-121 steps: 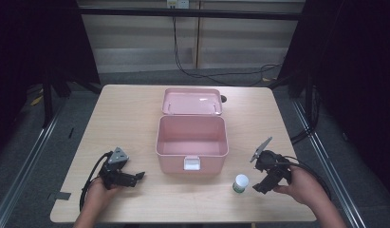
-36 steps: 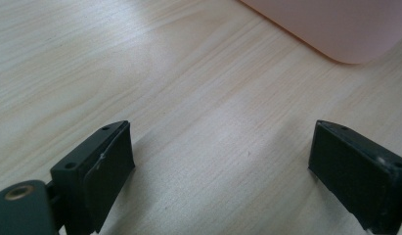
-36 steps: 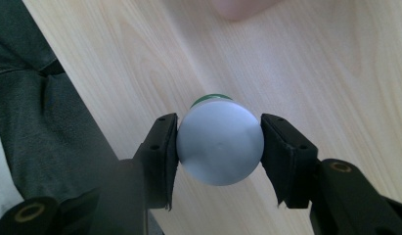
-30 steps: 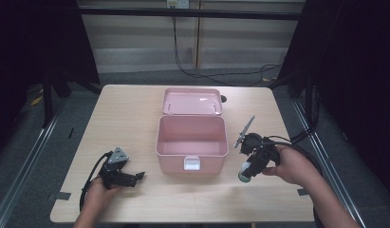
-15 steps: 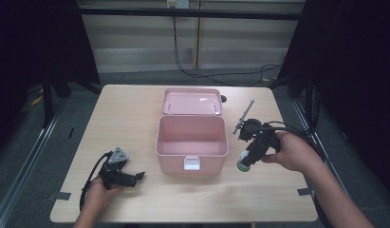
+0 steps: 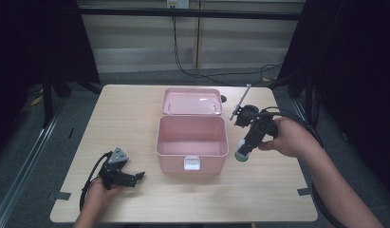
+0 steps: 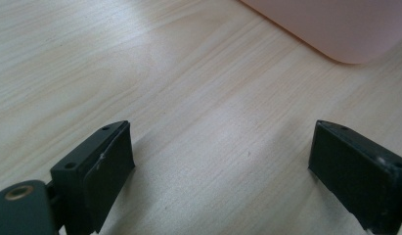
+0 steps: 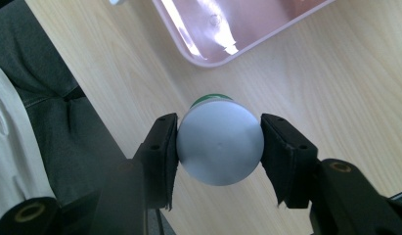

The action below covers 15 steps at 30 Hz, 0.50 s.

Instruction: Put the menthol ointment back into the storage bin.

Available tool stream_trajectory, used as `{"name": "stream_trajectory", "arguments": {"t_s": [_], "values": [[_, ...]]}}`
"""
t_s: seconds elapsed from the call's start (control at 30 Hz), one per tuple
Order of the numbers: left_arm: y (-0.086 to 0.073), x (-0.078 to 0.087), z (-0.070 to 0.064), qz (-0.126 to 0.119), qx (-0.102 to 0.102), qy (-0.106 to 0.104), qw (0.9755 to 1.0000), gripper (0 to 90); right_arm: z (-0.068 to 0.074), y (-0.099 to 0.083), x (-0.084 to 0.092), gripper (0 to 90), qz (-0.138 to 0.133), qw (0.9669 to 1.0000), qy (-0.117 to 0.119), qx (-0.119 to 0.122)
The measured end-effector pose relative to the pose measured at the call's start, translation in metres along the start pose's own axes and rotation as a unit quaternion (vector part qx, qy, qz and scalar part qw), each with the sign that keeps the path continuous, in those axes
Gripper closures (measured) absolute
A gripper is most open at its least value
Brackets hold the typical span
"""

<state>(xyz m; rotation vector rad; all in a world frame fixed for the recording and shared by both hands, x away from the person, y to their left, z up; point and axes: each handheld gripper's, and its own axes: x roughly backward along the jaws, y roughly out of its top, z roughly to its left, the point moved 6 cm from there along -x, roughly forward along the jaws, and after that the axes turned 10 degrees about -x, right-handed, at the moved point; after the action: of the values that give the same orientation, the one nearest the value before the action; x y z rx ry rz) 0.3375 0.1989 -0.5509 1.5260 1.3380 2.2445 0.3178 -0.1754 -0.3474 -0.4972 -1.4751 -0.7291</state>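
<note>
White-capped bottle (image 8: pixel 220 142) sitting clamped between the right tool's (image 6: pixel 242 153) pads, hanging just beside the pink box (image 6: pixel 192 142), above the desk (image 6: pixel 135 118).

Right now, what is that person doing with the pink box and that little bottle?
A person sits at a wooden table with a gripper in each hand. The right gripper is clamped on a small white-capped bottle with a green band, holding it in the air just beside the open pink box. The box is empty and its lid lies flat behind it. The left gripper rests on the table with its jaws wide open, holding nothing.
</note>
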Motion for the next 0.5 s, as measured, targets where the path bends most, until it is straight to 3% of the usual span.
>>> {"name": "stream_trajectory", "arguments": {"t_s": [0.5], "values": [[0.000, 0.000, 0.000, 0.001, 0.000, -0.001, 1.0000, 8.9, -0.007, 0.027, 0.014, 50.4, 0.007, 0.9999, -0.006, -0.014]]}}
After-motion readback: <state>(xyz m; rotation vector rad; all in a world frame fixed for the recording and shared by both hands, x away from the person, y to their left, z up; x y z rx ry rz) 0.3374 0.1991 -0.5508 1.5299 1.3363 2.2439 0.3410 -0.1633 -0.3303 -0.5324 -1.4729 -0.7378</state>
